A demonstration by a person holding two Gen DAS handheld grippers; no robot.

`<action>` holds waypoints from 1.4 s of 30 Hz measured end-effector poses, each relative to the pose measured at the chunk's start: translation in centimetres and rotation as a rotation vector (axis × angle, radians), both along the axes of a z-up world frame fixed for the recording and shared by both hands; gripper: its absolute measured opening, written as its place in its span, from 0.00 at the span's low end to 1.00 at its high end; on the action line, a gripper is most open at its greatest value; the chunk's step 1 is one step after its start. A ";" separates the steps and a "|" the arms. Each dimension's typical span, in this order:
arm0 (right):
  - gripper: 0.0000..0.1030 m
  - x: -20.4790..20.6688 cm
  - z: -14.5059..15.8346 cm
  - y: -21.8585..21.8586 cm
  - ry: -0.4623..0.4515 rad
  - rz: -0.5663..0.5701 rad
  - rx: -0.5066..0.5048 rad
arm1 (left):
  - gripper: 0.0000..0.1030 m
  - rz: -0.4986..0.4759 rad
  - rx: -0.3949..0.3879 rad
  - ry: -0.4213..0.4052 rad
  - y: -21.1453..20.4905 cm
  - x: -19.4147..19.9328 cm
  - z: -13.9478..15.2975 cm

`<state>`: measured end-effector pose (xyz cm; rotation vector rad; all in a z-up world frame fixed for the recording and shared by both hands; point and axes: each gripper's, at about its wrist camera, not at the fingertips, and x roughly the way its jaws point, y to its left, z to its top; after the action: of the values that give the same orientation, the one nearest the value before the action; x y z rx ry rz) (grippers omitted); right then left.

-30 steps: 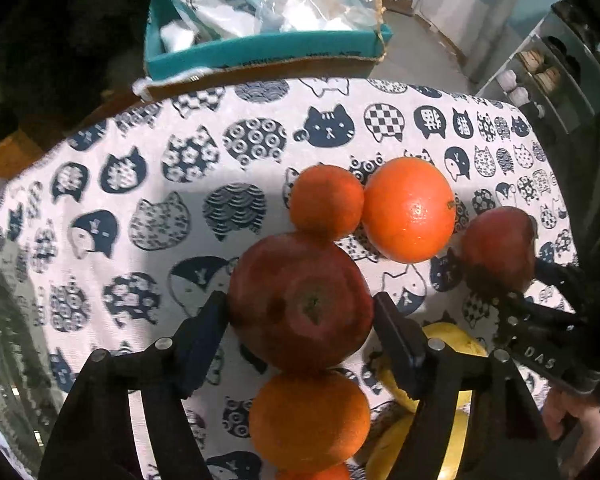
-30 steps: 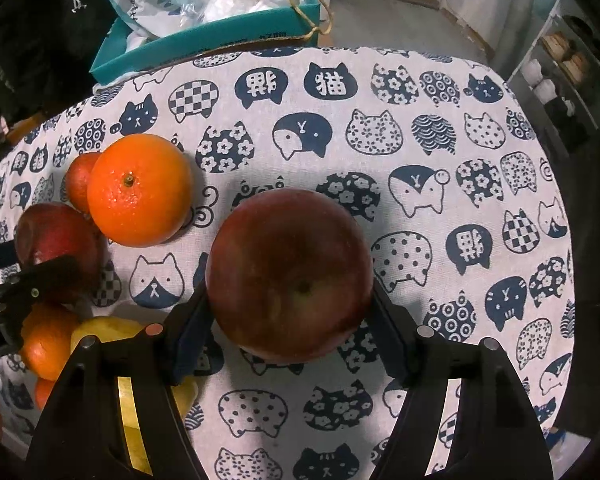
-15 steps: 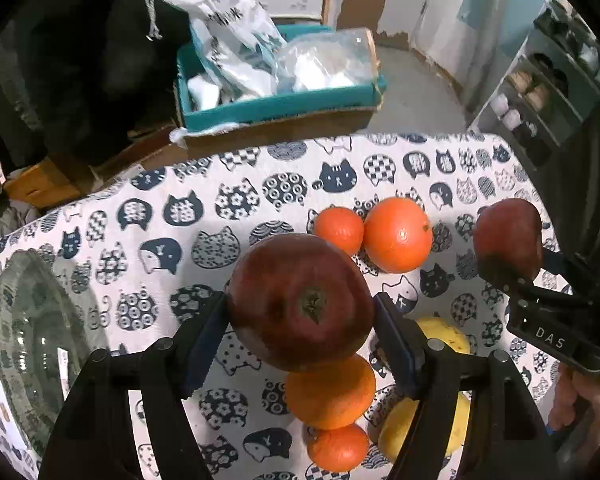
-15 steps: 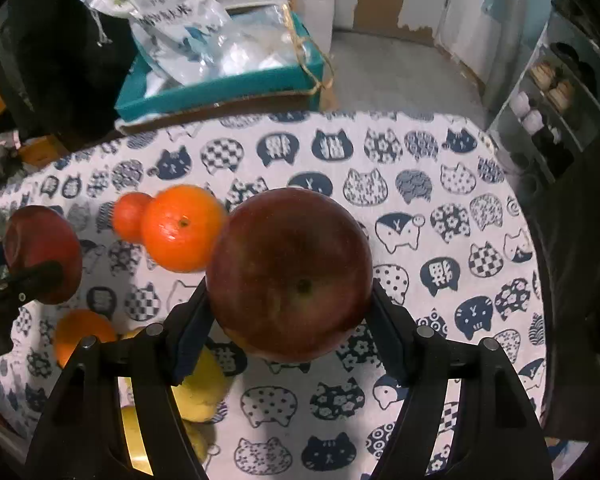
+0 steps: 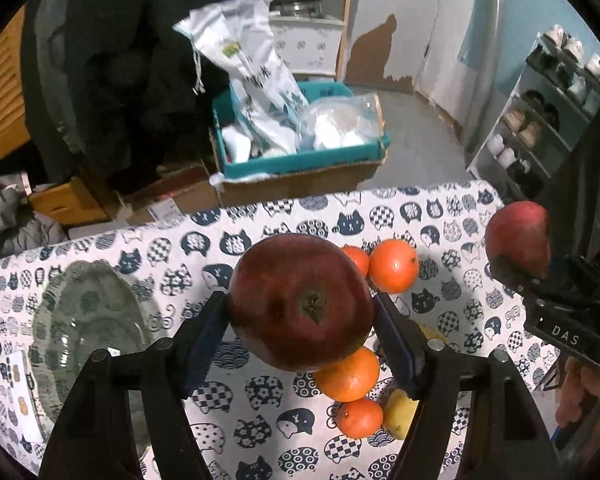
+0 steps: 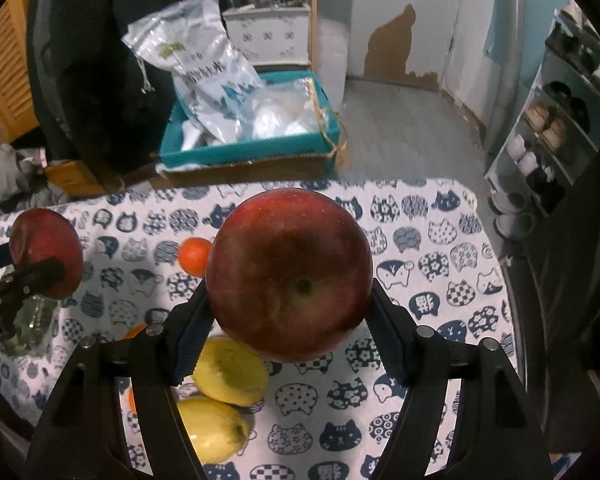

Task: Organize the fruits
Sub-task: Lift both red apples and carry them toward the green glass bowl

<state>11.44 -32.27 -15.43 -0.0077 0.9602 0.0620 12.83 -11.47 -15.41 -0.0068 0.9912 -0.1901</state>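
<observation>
My left gripper (image 5: pixel 302 320) is shut on a dark red apple (image 5: pixel 300 300), held high above the table. My right gripper (image 6: pixel 290 308) is shut on a second red apple (image 6: pixel 288 272), also held high. Each gripper shows in the other's view: the right one with its apple (image 5: pixel 518 240) at the right, the left one with its apple (image 6: pixel 46 252) at the left. Oranges (image 5: pixel 394 266) and yellow lemons (image 6: pixel 230 372) lie on the cat-print tablecloth (image 5: pixel 260 400) below. A clear glass bowl (image 5: pixel 80 328) stands at the table's left.
Beyond the table's far edge a teal box (image 5: pixel 300 160) with plastic bags stands on the floor. A shoe rack (image 5: pixel 540 120) stands at the right. A dark coat (image 5: pixel 120 60) hangs at the back left.
Both grippers have risen with their apples, from near the tablecloth to well above it. The fruit on the table has not moved.
</observation>
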 end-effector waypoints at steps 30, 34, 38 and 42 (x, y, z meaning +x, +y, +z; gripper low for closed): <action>0.70 -3.7 9.2 8.2 -0.176 0.179 0.039 | 0.72 0.085 0.006 -0.208 8.0 -6.5 7.8; 0.70 -3.4 9.5 10.0 -0.180 0.207 0.045 | 0.72 0.111 0.006 -0.221 9.6 -7.0 8.2; 0.70 -3.1 9.9 12.1 -0.180 0.241 0.053 | 0.72 0.147 0.003 -0.224 11.5 -7.4 8.4; 0.70 -2.8 9.9 14.4 -0.175 0.276 0.061 | 0.72 0.185 0.009 -0.228 13.4 -7.7 8.4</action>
<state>8.66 -17.84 -5.48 -0.0881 0.7772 0.3403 5.11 1.90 -7.05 -0.0669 0.7589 -0.0156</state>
